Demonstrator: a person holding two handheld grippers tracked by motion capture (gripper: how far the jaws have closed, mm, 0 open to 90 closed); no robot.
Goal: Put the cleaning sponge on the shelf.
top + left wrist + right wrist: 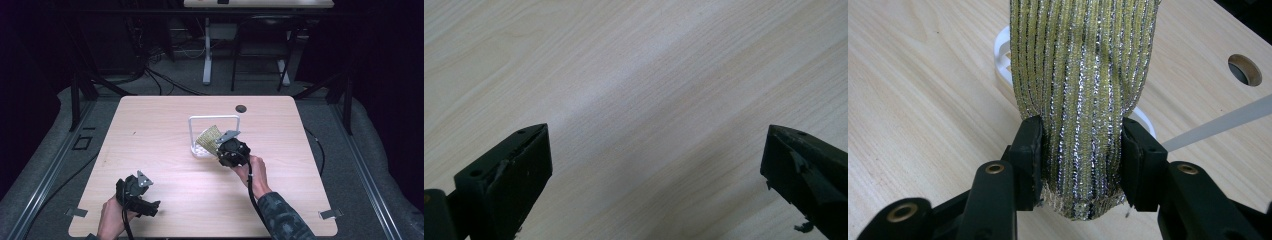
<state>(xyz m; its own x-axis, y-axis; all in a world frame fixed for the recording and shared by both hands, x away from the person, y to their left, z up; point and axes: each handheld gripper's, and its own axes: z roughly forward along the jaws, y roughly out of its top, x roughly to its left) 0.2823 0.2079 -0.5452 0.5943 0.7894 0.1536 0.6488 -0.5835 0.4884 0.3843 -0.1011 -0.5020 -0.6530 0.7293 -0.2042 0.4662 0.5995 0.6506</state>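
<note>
A gold and silver striped sponge cloth [1083,75] is pinched between the jaws of my right gripper [1082,150]. In the high view that cloth [209,136] is held just above the base of a white wire rack [214,119] at the table's middle, with my right gripper [226,144] at its right side. The rack's white base [1003,50] shows behind the cloth in the right gripper view. My left gripper [131,192] stays near the front left of the table, and its jaws [656,165] are spread wide over bare wood.
The light wooden table [165,125] has a round cable hole [241,108] near its far edge. Dark floor, cables and another table's legs [207,55] lie beyond it. Metal rails run along both sides of the table.
</note>
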